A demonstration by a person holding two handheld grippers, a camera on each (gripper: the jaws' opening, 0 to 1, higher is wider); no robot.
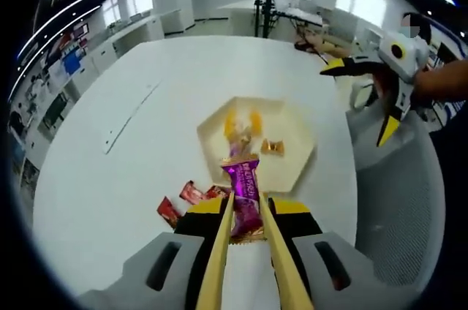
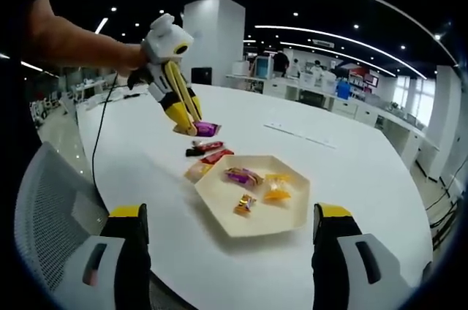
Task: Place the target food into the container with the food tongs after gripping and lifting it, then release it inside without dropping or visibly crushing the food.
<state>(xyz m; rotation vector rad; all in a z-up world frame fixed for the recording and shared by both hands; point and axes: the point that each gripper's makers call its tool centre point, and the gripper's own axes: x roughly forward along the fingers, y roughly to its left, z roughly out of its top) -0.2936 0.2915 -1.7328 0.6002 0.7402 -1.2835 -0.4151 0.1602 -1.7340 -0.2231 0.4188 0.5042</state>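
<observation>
My left gripper is shut on a pair of yellow food tongs. Their tips pinch a purple wrapped candy just on the near side of the cream hexagonal container. In the right gripper view the left gripper holds that purple candy low over the table, beyond the container. Inside lie another purple candy, a yellow one and a small orange one. My right gripper is wide open with nothing in it, and it hovers at the table's edge.
Red wrapped candies lie loose on the white table between the held candy and the container. A grey mesh chair stands at the table's edge. A black cable runs across the far side.
</observation>
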